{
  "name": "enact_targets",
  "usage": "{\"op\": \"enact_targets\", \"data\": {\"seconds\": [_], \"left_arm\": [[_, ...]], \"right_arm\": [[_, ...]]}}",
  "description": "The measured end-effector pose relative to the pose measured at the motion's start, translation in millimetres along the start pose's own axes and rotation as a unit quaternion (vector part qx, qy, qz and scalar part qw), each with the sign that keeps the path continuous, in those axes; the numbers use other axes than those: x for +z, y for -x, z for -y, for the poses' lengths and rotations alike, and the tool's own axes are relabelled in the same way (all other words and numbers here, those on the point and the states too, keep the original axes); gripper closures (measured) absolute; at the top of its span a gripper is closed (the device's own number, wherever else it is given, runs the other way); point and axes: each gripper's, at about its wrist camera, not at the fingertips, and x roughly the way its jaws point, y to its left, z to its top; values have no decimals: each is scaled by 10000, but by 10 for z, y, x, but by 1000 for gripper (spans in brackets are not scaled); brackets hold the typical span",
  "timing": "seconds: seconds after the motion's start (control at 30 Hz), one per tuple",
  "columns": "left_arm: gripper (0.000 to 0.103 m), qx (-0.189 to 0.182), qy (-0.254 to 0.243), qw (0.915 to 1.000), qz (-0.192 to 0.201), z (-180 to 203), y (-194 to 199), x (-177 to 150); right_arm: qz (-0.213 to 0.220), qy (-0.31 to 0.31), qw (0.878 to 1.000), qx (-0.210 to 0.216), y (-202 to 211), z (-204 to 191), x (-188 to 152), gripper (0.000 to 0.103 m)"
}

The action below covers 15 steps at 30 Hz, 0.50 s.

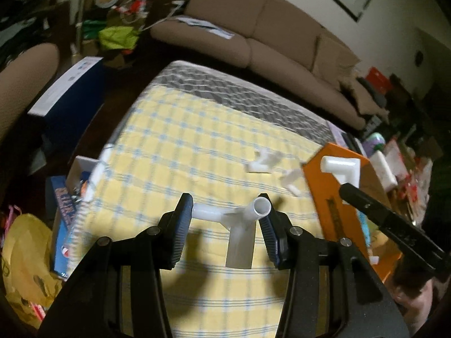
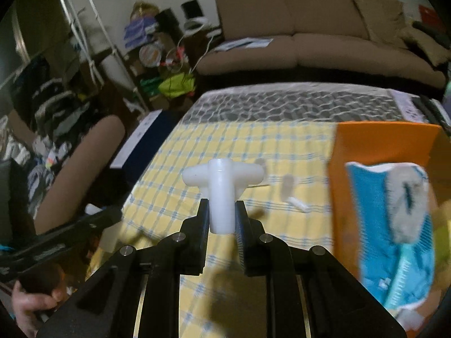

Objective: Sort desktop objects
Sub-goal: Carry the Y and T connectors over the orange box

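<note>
Gripping white pipe fittings (image 1: 239, 225) — smooth, tubular, multi-branched, matte plastic

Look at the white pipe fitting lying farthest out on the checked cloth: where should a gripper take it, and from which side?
Judging loosely, since it is blurred: take the pipe fitting across one of its short straight arms, coming down from above. It lies flat on the checked cloth with clear space around it, and the arms look narrow enough for the jaws.
</note>
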Motion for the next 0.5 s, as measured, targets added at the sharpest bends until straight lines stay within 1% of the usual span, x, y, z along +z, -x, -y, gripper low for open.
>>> {"op": "enact_targets", "data": {"seconds": [0.13,0.27,0.37,0.5], "left_arm": [[59,-252,-243,9994,-22,421,-31,-57],[59,-405,-571,9975,-75,839,-62,-159],[59,-439,-759,9961,-109,1103,-108,-250],[59,-485,-932,9943,-162,1358,-175,-339]], "right_arm": [[196,-37,9994,-280,316,187,-38,86],[291,-150,9983,-475,542,416,-92,86],[309,-246,9976,-571,649,583,-135,86],[339,-335,9962,-734,768,804,-194,86]]}}
